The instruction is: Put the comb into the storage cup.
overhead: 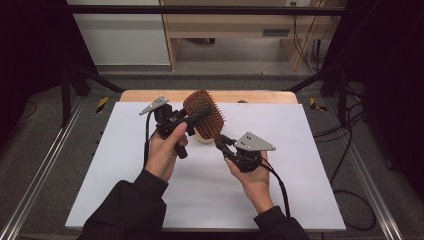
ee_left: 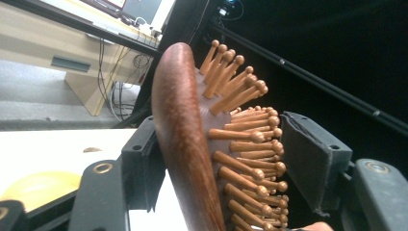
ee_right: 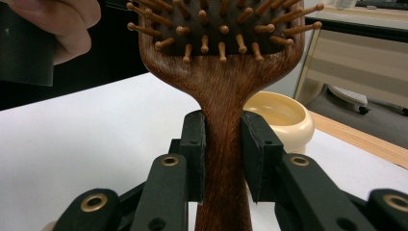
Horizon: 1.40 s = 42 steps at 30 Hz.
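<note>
A brown wooden hairbrush (overhead: 200,100) with wooden pins is held up above the white table sheet, head uppermost. My right gripper (overhead: 220,140) is shut on its handle (ee_right: 223,144), one pad on each side of the neck just below the head. My left gripper (overhead: 202,115) reaches in from the left and straddles the brush head (ee_left: 183,134). One pad lies against the smooth back. The other pad (ee_left: 308,163) meets the pin tips (ee_left: 276,168).
A cream-yellow bowl (ee_right: 284,115) stands on the white sheet (overhead: 125,165) just behind and below the brush, near the table's far wooden edge (overhead: 150,95). Black frame bars and cables flank the table, and a wooden shelf unit stands beyond it.
</note>
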Tool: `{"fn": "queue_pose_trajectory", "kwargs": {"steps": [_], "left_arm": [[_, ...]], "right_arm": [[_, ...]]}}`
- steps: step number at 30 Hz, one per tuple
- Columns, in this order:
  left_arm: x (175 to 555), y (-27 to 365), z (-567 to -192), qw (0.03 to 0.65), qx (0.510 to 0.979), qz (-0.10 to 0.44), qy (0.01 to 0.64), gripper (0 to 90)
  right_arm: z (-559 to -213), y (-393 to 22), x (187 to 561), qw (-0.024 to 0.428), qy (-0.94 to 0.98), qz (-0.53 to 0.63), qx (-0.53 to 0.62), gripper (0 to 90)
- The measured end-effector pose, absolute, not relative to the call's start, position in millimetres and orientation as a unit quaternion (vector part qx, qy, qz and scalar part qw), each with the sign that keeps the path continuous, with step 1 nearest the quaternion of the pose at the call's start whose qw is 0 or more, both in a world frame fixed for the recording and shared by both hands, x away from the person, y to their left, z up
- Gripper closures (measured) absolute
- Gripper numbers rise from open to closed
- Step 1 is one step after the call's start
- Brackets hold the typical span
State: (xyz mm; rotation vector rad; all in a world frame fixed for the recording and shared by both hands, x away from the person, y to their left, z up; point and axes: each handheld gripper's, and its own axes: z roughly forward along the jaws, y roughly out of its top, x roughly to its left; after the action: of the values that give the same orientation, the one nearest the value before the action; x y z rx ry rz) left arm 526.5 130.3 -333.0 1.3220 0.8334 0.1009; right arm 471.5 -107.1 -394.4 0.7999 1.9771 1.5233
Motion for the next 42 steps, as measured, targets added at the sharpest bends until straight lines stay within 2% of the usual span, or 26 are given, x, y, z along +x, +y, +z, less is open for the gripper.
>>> {"fn": "queue_pose_trajectory", "kwargs": {"steps": [3, 8, 14, 21, 22, 26, 31, 33, 35, 38, 42], "left_arm": [[526.5, 133.0, -332.7, 0.708, 0.594, 0.045, 0.38, 40.5], [525.8, 134.0, -332.0, 0.704, 0.592, 0.043, 0.39, 42.5], [522.1, 131.8, -328.9, 0.699, 0.6, 0.042, 0.387, 49.6], [519.3, 127.1, -326.5, 0.688, 0.616, 0.054, 0.38, 51.3], [519.5, 127.3, -326.1, 0.689, 0.615, 0.055, 0.38, 51.3], [521.1, 129.7, -321.3, 0.695, 0.608, 0.062, 0.379, 51.3], [521.8, 131.7, -313.9, 0.697, 0.607, 0.076, 0.373, 51.2], [521.8, 132.2, -310.7, 0.697, 0.607, 0.084, 0.372, 51.2], [521.8, 133.2, -307.3, 0.699, 0.605, 0.087, 0.372, 51.2], [521.0, 134.8, -301.6, 0.701, 0.603, 0.095, 0.369, 51.1], [521.8, 136.9, -294.4, 0.704, 0.6, 0.103, 0.365, 51.1]], "right_arm": [[-394.5, -106.9, 471.3, 0.257, 0.728, 0.563, 0.295, 72.5], [-395.0, -104.8, 471.3, 0.256, 0.729, 0.562, 0.296, 72.5], [-398.4, -100.4, 472.2, 0.252, 0.733, 0.558, 0.297, 72.5], [-401.9, -98.1, 474.9, 0.236, 0.74, 0.552, 0.305, 71.5], [-401.8, -98.4, 475.0, 0.235, 0.739, 0.551, 0.307, 69.1], [-400.3, -102.4, 474.4, 0.24, 0.737, 0.547, 0.317, 48.0], [-399.4, -111.1, 472.1, 0.248, 0.736, 0.544, 0.319, 31.6], [-402.4, -113.3, 473.5, 0.234, 0.743, 0.536, 0.325, 25.1], [-404.1, -114.5, 472.3, 0.248, 0.753, 0.509, 0.336, 24.4], [-407.8, -123.2, 469.9, 0.239, 0.756, 0.503, 0.343, 17.6], [-410.8, -140.0, 462.2, 0.255, 0.751, 0.497, 0.352, 11.3]]}}
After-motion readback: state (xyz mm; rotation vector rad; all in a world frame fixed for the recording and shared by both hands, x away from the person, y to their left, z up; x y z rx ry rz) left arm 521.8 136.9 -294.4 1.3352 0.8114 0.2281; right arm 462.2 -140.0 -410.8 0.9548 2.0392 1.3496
